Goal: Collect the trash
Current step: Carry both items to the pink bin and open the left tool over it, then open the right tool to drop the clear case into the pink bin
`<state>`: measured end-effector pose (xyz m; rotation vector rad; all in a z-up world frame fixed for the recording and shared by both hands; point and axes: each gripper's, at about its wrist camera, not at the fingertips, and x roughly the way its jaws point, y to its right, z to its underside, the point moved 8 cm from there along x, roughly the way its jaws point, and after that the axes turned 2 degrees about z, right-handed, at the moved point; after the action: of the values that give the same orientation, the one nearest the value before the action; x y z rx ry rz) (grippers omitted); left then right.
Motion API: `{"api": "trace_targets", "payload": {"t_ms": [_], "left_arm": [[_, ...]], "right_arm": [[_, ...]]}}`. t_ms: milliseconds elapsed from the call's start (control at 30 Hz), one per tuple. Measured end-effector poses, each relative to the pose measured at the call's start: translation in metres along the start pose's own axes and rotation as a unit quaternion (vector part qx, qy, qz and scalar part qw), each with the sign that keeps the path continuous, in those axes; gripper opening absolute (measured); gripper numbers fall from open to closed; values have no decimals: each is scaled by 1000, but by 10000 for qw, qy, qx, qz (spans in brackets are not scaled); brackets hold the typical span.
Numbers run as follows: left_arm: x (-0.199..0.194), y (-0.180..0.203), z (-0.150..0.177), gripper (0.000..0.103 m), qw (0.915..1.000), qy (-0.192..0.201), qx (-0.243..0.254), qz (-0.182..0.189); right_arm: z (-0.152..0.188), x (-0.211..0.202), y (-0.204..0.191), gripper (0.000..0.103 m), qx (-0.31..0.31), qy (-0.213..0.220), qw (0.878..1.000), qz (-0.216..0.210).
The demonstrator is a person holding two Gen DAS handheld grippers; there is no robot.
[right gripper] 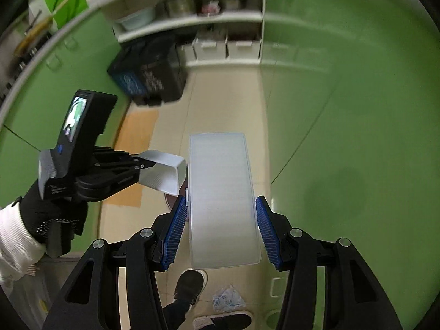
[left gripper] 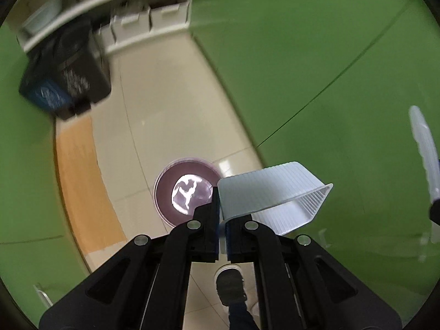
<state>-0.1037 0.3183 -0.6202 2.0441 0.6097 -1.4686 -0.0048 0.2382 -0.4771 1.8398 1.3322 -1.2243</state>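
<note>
Left claw [left gripper: 222, 231] pressed together, pinching the wall of a white ribbed plastic tray [left gripper: 272, 198], lower centre of the left wrist view; tray tilted, open side toward lower right. Below it on the beige tiled floor [left gripper: 165, 96]: round purple-lined bin [left gripper: 167, 189], lower centre. Right claw [right gripper: 221, 221] part-spread, blue ridged pads [right gripper: 176, 231] pinching the long edges of a flat translucent white plastic lid [right gripper: 221, 192], centre of the right wrist view. Black crate [right gripper: 154, 74], upper left, carries a blue label; writing blurred, unreadable. Crumpled blue-white wrapper [right gripper: 228, 298] on floor, bottom centre.
</note>
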Motion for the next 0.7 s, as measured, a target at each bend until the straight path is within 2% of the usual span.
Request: {"api": "trace_targets", "payload": {"t_ms": [133, 167, 233, 300, 467, 700], "left_arm": [[68, -34, 16, 9, 9996, -148, -221, -136], [80, -40, 19, 16, 9994, -169, -247, -195], [102, -50, 23, 82, 9991, -151, -348, -181], [114, -61, 23, 99, 9987, -72, -476, -139], [111, -78, 32, 100, 9971, -90, -750, -123], [58, -109, 38, 100, 9921, 252, -1214, -178]], "right_arm": [[16, 70, -8, 50, -87, -261, 9996, -52], [20, 84, -11, 50, -127, -316, 9994, -70], [26, 104, -15, 50, -207, -399, 9989, -98], [30, 123, -21, 50, -302, -484, 9983, -124], [24, 152, -40, 50, -478, -615, 9967, -245], [1, 187, -78, 50, -727, -710, 9935, -518]]}}
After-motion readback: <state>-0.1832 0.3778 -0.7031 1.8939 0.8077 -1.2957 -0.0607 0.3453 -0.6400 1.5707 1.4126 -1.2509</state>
